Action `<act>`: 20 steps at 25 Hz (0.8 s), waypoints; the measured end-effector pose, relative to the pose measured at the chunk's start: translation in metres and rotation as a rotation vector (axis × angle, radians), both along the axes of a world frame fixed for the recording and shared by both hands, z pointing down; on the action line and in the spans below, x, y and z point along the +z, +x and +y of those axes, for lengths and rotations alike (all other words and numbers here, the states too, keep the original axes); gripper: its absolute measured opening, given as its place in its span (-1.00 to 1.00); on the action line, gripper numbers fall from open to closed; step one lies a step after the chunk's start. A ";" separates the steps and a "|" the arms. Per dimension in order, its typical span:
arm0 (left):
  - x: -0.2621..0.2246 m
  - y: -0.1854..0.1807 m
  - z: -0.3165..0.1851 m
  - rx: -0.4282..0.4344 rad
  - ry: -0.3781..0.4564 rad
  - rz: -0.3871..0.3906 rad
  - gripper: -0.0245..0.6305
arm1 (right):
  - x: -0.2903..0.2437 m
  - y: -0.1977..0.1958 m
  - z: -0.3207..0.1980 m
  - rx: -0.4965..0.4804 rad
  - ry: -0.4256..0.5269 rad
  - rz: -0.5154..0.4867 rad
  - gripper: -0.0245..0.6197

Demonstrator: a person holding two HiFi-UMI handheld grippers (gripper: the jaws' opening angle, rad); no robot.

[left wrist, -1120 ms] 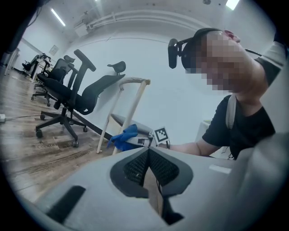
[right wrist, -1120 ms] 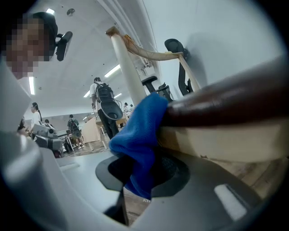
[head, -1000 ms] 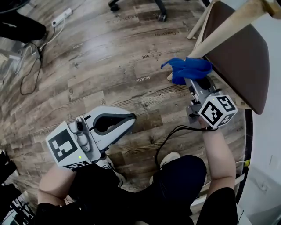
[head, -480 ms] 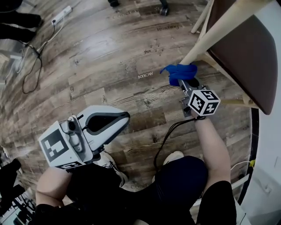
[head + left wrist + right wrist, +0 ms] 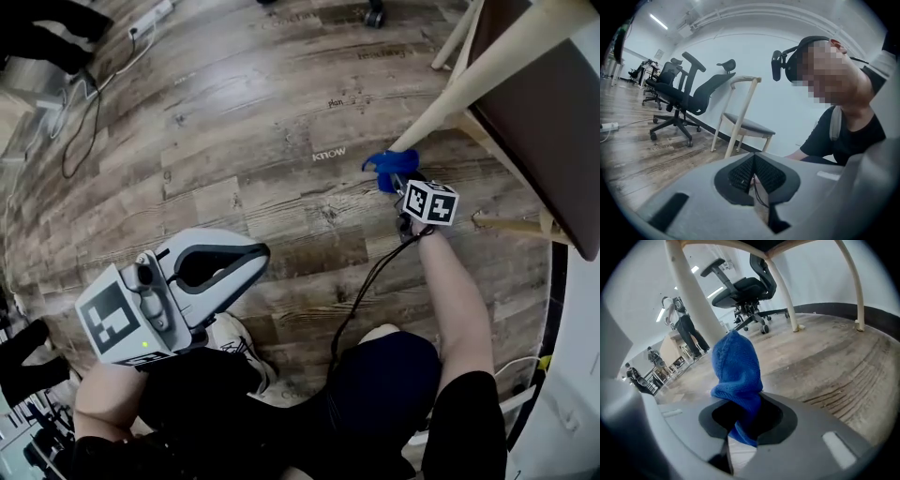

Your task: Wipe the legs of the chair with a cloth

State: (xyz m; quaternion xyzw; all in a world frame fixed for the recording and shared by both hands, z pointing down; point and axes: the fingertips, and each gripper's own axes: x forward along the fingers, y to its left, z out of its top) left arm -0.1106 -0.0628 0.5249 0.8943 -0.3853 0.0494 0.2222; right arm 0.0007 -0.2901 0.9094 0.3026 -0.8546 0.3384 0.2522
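Left gripper (image 5: pixel 255 255): hovering near left, jaws pressing together, empty.
Right gripper (image 5: pixel 401 180): hovering far right on an outstretched arm, jaws clamping the cloth (image 5: pixel 384 167).

Head view steeply downward; chair (image 5: pixel 548 112) common to all three views.

Head view: bright, even indoor light from above. Floor (image 5: pixel 234 141) has soft sheen, no hard glare; shadows faint & diffuse. Sharp in centre, straight lines bow toward edges.

Left gripper view: strong fisheye, black vignette at corners. Ceiling strip (image 5: pixel 658 21) lit far left, wall (image 5: pixel 754 51) bright. Near foreground soft & dimmer.

Right gripper view: same fisheye & dark rim. Cloth (image 5: pixel 736 366) crisp, well lit. Pale glare on floor at right; far left bkgd hazy.
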 end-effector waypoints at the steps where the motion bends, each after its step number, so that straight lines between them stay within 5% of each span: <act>1: 0.001 -0.002 0.001 -0.004 -0.001 -0.009 -0.91 | 0.007 0.002 -0.001 0.006 -0.011 0.011 -0.62; 10: -0.001 -0.001 0.006 0.015 0.006 -0.019 -0.91 | -0.020 0.001 -0.002 0.023 0.013 -0.014 -0.61; 20: -0.015 0.019 -0.003 0.106 0.068 0.043 -0.91 | -0.180 -0.006 0.006 0.035 0.231 -0.232 -0.62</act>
